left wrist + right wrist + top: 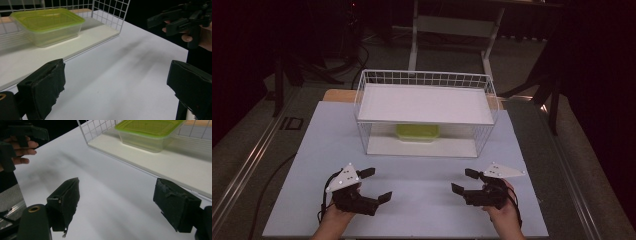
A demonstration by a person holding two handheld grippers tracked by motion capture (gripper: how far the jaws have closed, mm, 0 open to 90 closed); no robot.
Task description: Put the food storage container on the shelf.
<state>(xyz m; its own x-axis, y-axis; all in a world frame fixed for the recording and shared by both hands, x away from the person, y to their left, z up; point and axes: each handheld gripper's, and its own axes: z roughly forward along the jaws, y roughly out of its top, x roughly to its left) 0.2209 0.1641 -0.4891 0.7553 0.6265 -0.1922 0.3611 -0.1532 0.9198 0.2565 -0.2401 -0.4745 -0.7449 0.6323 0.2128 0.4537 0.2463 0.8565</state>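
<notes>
A clear plastic container with a green lid [417, 132] [47, 25] [150, 132] sits on the lower shelf of a white wire rack [426, 111], under the rack's white top board. My left gripper [376, 185] [115, 82] rests near the table's front left, jaws wide open and empty, turned toward the centre. Opposite it at the front right is my right gripper [462, 181] [116, 200], also open with nothing between its jaws. Each gripper view shows the other hand and its gripper farther off [182, 17] [22, 135].
The white table surface [422, 190] lies between the grippers and the rack's open front. The table's right edge [186, 52] drops to dark floor. A white desk frame [452, 30] stands behind the table, and dark stands flank both sides.
</notes>
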